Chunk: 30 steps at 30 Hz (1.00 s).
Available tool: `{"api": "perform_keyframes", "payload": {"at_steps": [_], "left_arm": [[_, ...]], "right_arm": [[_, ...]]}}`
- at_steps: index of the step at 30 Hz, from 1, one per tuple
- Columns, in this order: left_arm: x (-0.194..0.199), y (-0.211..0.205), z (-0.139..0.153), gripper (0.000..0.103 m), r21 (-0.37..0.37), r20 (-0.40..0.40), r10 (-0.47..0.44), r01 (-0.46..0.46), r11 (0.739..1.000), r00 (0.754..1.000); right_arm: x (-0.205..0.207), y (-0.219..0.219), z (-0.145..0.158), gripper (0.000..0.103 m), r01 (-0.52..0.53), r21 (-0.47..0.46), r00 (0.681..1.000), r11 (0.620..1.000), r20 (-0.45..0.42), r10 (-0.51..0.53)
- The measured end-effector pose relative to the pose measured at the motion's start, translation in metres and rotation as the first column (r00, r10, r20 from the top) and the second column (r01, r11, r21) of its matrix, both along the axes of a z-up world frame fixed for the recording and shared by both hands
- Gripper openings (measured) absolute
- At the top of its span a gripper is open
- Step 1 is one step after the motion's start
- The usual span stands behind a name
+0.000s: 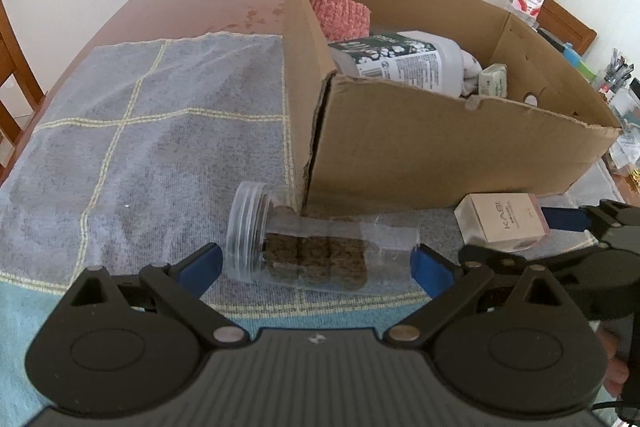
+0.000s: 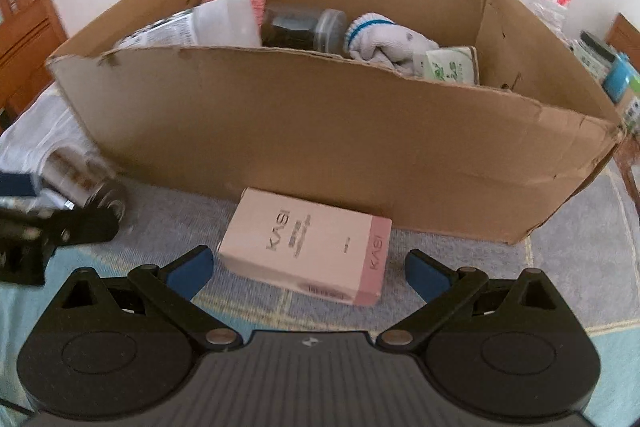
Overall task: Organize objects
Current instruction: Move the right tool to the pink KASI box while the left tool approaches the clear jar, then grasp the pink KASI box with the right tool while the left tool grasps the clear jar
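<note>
I see the wooden table (image 1: pixel 180 7) under a grey checked cloth (image 1: pixel 160 131), with the cardboard box (image 2: pixel 320 131) filling my twelve o'clock in the right wrist view. Inside it lie a pink knit (image 1: pixel 340 13), a labelled bottle (image 1: pixel 400 61) and a white glove (image 2: pixel 384 45). The clear jar (image 1: pixel 320 251) lies on its side between my left gripper (image 1: pixel 320 267), jaws wide, its mouth at nine o'clock. The pink KASI carton (image 2: pixel 308 247) lies flat before my right gripper (image 2: pixel 308 271), jaws wide, not touching it.
</note>
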<state>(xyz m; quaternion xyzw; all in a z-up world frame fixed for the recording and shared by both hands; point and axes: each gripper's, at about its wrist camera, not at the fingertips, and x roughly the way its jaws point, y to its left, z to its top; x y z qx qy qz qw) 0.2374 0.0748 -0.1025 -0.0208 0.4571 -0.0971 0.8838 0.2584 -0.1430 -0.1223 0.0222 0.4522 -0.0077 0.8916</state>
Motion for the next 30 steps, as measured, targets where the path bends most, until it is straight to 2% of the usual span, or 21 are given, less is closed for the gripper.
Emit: {"api": "perform_keyframes", "payload": {"at_steps": [6,14,25,30], "left_arm": [[0.003,-0.002,0.001,0.099,0.01,0.007,-0.008,0.008,1.0,1.0],[0.003,-0.009,-0.001,0.099,0.03,0.014,-0.001,0.0,1.0,1.0],[0.003,-0.02,-0.003,0.099,0.103,0.033,0.048,-0.051,0.993,0.998],[0.004,-0.019,-0.001,0.099,0.098,0.036,0.068,-0.071,0.993,0.997]], "right_arm": [[0.002,-0.012,-0.004,0.103,0.07,-0.031,0.998,0.997,-0.001,-0.07],[-0.008,-0.05,-0.008,0.103,0.143,-0.038,0.99,0.989,-0.003,-0.143],[-0.007,-0.064,-0.009,0.103,0.1,-0.039,0.995,0.994,-0.007,-0.1],[-0.004,-0.062,-0.006,0.1,0.084,-0.048,0.996,0.995,-0.018,-0.085]]}}
